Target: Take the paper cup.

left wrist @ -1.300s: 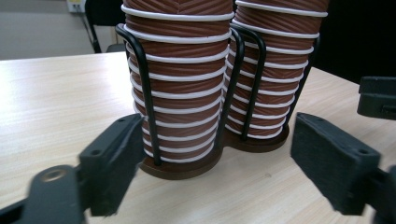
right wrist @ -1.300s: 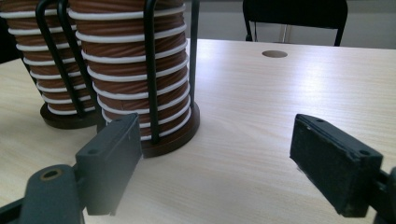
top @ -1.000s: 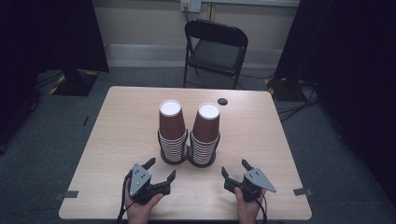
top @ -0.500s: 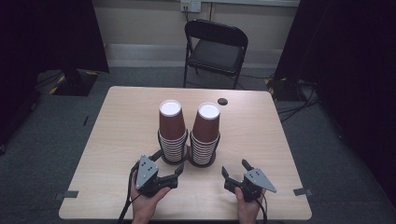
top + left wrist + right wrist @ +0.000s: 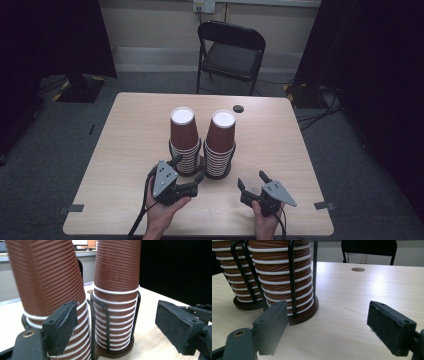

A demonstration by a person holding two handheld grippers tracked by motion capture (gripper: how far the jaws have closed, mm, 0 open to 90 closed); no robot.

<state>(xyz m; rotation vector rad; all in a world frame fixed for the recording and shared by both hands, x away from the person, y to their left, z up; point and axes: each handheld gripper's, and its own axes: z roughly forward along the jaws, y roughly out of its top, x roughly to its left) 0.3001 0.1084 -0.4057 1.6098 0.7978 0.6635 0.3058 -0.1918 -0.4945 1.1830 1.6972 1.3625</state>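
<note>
My left gripper [image 5: 186, 174] gapes, jaws just narrowing, nothing gripped; 2 cup stacks [image 5: 117, 297] stand in a rack [image 5: 113, 353] just ahead between them; my right gripper [image 5: 255, 181] gapes empty, stacks ahead-left.

High view looks down; both claw views closely face cup stacks [image 5: 202, 142]

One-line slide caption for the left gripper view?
Left gripper, jaws open, faces two ribbed brown cup stacks in black wire holders on a wooden table.

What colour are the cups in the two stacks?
The cups are ridged reddish brown with white rims, clearest in the left gripper view.
</note>
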